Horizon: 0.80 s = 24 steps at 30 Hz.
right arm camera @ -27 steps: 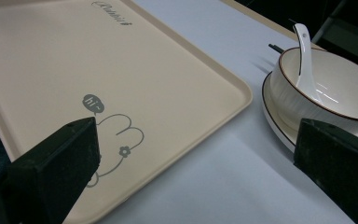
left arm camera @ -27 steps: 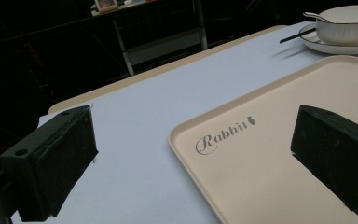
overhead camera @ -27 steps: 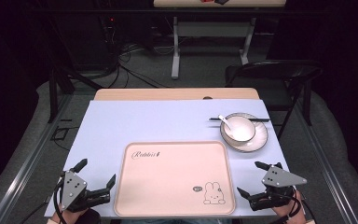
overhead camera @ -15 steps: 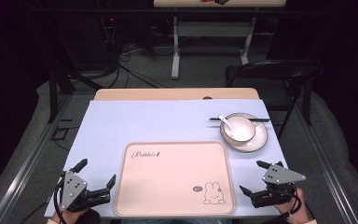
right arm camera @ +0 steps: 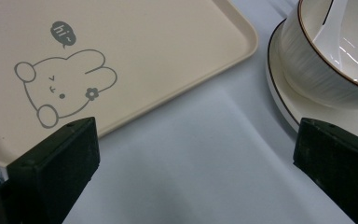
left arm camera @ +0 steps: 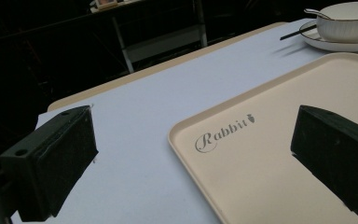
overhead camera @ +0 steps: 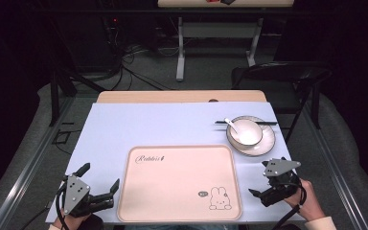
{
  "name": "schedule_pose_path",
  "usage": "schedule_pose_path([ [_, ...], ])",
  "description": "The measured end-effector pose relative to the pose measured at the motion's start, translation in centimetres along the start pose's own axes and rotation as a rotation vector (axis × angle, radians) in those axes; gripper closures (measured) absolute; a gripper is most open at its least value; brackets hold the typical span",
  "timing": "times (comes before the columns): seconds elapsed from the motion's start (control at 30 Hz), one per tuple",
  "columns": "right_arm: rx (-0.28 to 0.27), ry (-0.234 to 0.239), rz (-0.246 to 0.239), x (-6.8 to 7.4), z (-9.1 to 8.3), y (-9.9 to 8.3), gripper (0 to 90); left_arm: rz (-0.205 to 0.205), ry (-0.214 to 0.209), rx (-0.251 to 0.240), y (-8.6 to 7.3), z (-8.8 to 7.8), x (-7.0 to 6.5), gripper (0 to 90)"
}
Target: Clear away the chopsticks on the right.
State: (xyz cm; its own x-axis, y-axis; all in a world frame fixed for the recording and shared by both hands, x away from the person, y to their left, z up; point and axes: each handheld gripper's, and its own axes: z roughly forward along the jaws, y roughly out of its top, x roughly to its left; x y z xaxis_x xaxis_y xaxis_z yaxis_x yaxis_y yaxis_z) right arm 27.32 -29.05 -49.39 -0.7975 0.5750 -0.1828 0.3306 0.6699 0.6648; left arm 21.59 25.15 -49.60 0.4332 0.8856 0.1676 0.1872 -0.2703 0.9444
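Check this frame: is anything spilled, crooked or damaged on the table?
Nothing stands out. The tray lies flat and square to the table edge, the bowl sits upright on its saucer with a spoon in it, and no spill shows. Both grippers, left and right, are open and hold nothing.

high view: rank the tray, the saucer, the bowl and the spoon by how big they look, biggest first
1. tray, by far the largest
2. saucer
3. bowl, sitting on the saucer and inside its rim
4. spoon, smallest as seen; part of it lies inside the bowl, so its full length is unsure
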Motion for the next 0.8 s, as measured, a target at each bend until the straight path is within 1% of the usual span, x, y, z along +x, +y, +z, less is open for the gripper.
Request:
schedule_pose_path([
  [0.07, 0.014, 0.003, -0.022, -0.5, -0.3, 0.6, 0.0, 0.001, -0.001, 0.001, 0.0, 0.0, 0.0, 0.0],
  [0.1, 0.015, 0.003, -0.023, -0.7, -0.3, 0.9, 0.0, 0.001, -0.001, 0.002, 0.0, 0.0, 0.0, 0.0],
  [0.13, 0.024, 0.010, -0.029, -1.1, -0.5, 1.2, 0.0, 0.001, -0.001, 0.001, 0.0, 0.0, 0.0, 0.0],
  [0.17, 0.031, 0.007, -0.044, -1.5, -0.6, 1.5, 0.0, -0.001, 0.000, 0.001, 0.0, 0.0, 0.0, 0.0],
  [0.2, 0.063, 0.016, -0.062, -2.2, -0.6, 1.9, 0.0, -0.003, 0.001, 0.000, 0.0, 0.0, 0.0, 0.0],
  [0.27, 0.070, 0.018, -0.068, -2.5, -0.7, 2.1, 0.0, -0.003, 0.001, -0.001, 0.0, 0.0, 0.0, 0.0],
  [0.3, 0.071, 0.015, -0.082, -3.0, -0.9, 2.3, 0.0, -0.003, 0.001, -0.001, 0.0, 0.0, 0.0, 0.0],
  [0.4, 0.077, 0.031, -0.088, -4.3, -1.2, 2.8, 0.0, -0.004, 0.002, -0.001, 0.0, 0.0, 0.0, 0.0],
  [0.53, 0.103, 0.048, -0.108, -5.9, -1.4, 3.4, 0.0, -0.004, 0.002, 0.000, 0.0, 0.0, 0.0, 0.0],
  [0.57, 0.117, 0.055, -0.126, -6.6, -1.5, 3.7, 0.0, -0.004, 0.003, 0.000, 0.0, 0.0, 0.0, 0.0],
  [0.63, 0.120, 0.055, -0.131, -6.8, -1.5, 3.8, 0.0, 0.001, 0.001, 0.005, 0.0, 0.0, 0.0, 0.0],
  [0.67, 0.140, 0.065, -0.139, -7.6, -1.5, 4.1, 0.0, 0.004, 0.000, 0.007, 0.0, 0.1, 0.0, 0.0],
  [0.73, 0.142, 0.065, -0.142, -7.9, -1.5, 4.3, 0.0, 0.005, -0.002, 0.010, 0.0, 0.1, 0.0, 0.0],
  [0.77, 0.153, 0.070, -0.138, -8.8, -1.5, 4.7, 0.0, 0.003, -0.001, 0.009, 0.0, 0.1, 0.0, 0.0],
  [0.8, 0.153, 0.070, -0.138, -8.8, -1.5, 4.7, 0.0, 0.002, -0.001, 0.008, 0.0, 0.1, 0.0, 0.0],
])
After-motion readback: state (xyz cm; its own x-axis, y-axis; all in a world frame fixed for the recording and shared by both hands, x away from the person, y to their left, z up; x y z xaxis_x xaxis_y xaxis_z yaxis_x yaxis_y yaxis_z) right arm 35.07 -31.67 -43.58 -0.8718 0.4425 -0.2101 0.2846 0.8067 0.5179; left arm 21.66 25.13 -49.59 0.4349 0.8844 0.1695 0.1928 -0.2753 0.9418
